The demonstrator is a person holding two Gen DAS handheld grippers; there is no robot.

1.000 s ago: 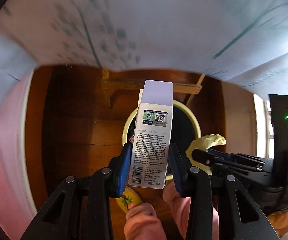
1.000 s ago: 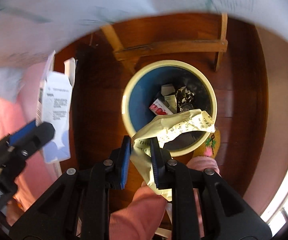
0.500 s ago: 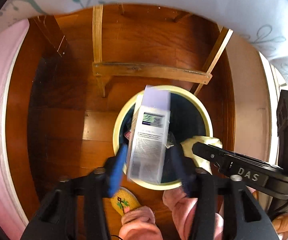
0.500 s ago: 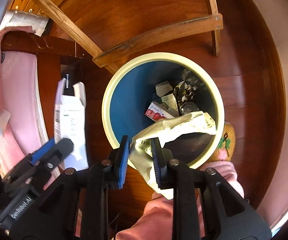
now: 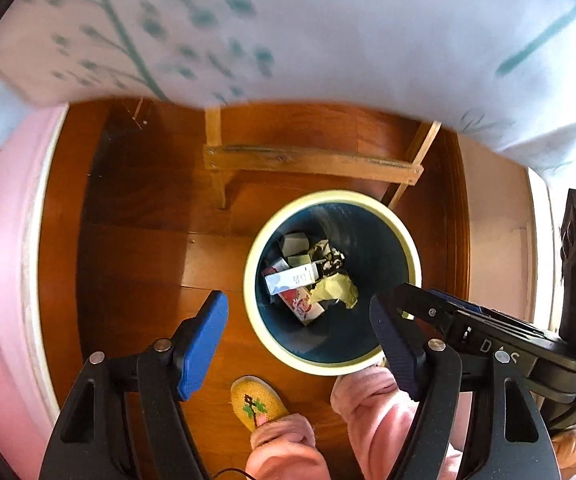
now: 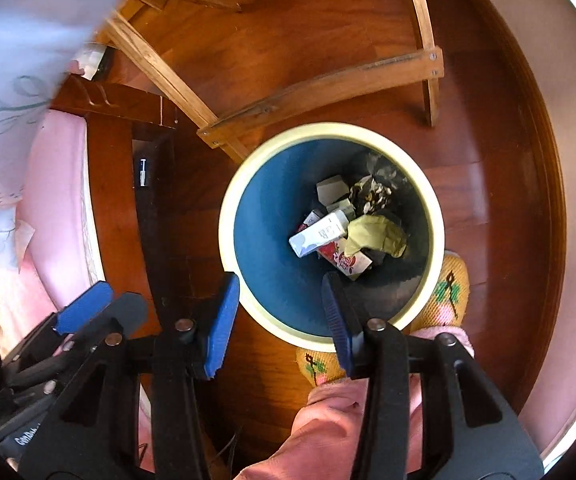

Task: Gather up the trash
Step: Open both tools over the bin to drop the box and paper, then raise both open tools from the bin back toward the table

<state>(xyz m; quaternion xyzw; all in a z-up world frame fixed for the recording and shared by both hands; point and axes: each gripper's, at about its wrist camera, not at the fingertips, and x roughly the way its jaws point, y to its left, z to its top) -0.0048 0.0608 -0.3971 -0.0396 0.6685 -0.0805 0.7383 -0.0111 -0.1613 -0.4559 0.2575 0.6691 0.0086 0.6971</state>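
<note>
Left tongs [image 5: 300, 340] and right tongs [image 6: 278, 316], both opening and empty, point down over the round cream-rimmed blue waste bin [image 6: 264, 208] on the wooden floor [image 5: 136, 264]; inside lie a white carton [image 6: 320, 234] and, beside it, crumpled yellow paper [image 6: 374, 234].

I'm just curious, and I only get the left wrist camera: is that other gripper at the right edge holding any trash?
Observer: No. The right wrist view shows the right gripper with nothing between its fingers; its jaws are opening above the bin.
Operator: I see one yellow slipper by the bin. Is there another?
Observer: Yes, a second slipper sits against the bin's far side, hidden from your view.
</note>
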